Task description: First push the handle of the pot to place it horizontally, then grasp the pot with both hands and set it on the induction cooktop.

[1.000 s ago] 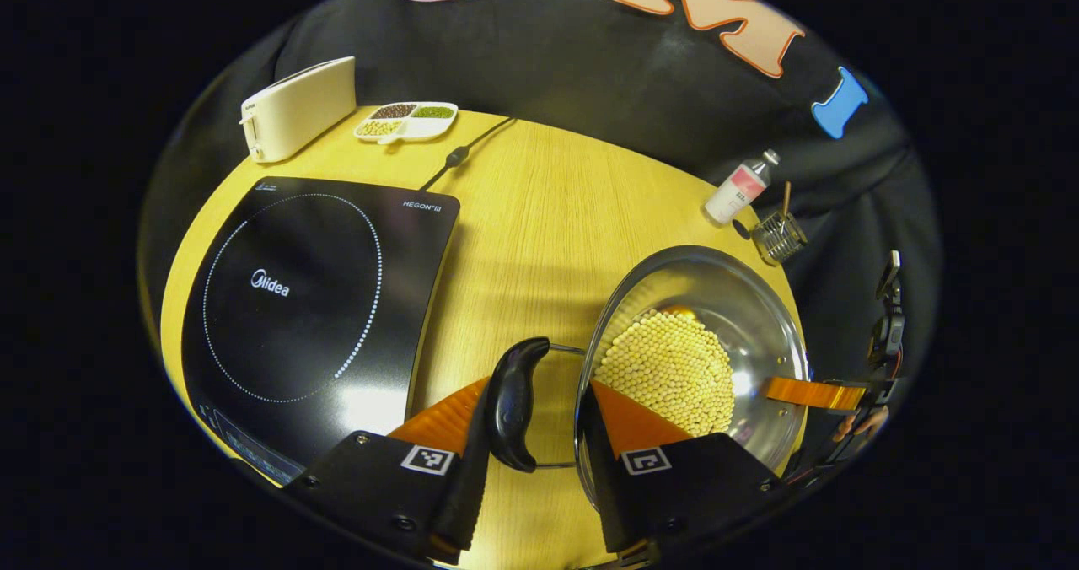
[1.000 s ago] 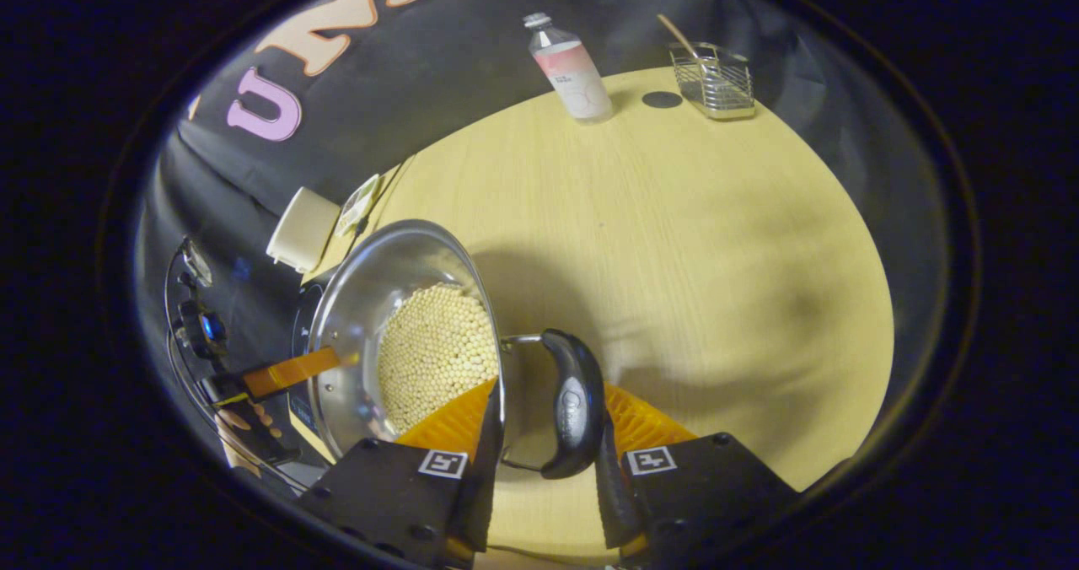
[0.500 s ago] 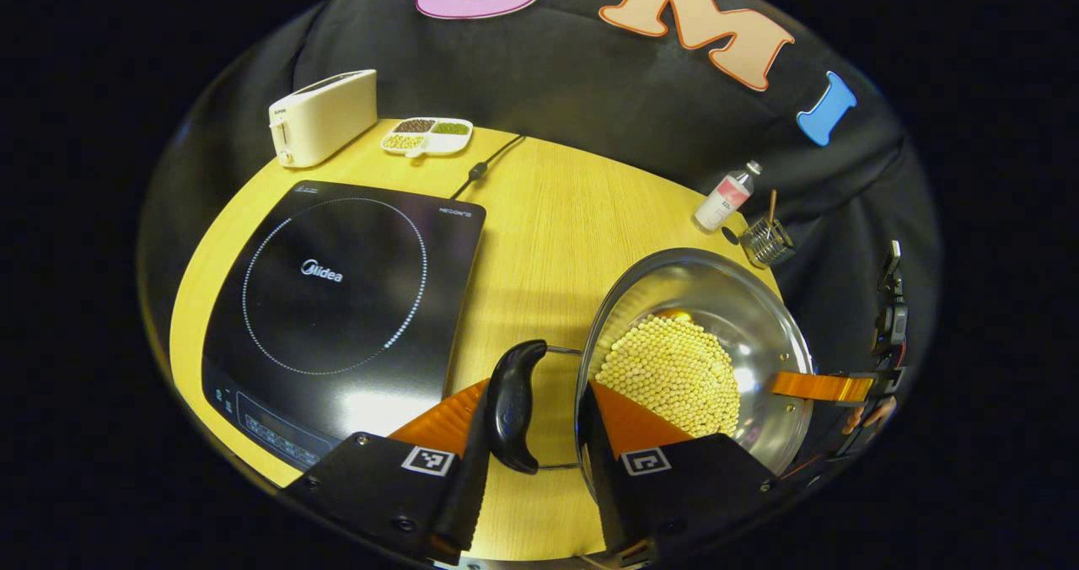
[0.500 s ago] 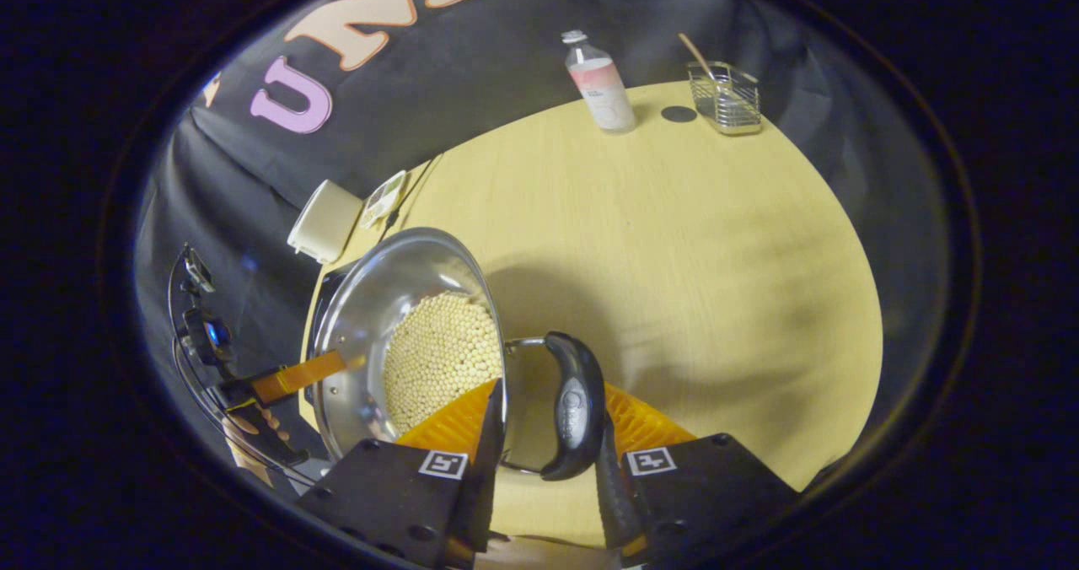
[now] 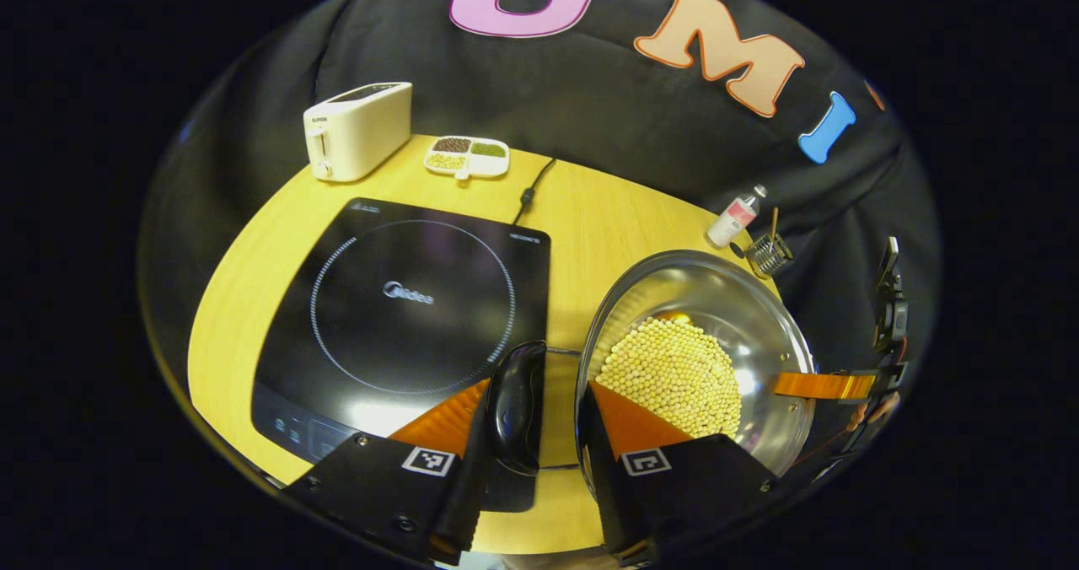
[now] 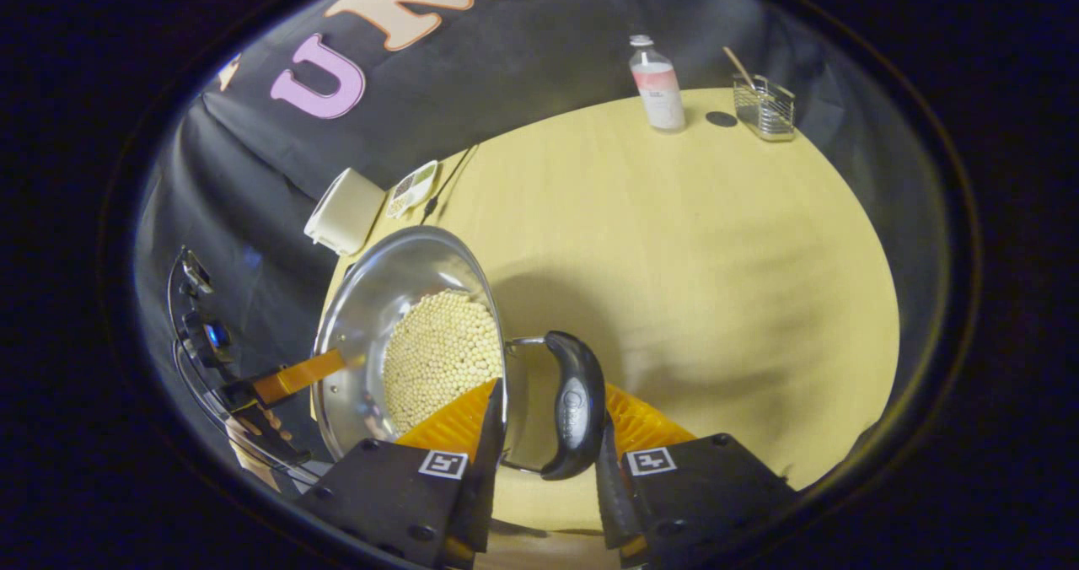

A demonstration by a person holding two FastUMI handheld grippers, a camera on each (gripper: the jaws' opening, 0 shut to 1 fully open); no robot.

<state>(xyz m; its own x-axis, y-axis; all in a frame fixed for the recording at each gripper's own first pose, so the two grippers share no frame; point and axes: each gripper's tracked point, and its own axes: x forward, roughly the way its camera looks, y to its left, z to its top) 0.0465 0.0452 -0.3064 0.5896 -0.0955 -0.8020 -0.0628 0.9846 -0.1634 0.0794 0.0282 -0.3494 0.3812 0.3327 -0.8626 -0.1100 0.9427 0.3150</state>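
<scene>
Left gripper view: the left gripper pinches a black curved side handle of the round steel pot, with the black glass induction cooktop just ahead-left. Right gripper view: the right gripper clamps the opposite handle.

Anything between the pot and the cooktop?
Nothing visible. In the left gripper view the pot hangs at the induction cooktop's right edge; its glass is bare. The toaster and the snack tray sit behind it.

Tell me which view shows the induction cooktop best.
The left gripper view: the induction cooktop lies nearly whole on the table, ring and control strip visible, beside the pot. In the right gripper view the pot hides it.
</scene>
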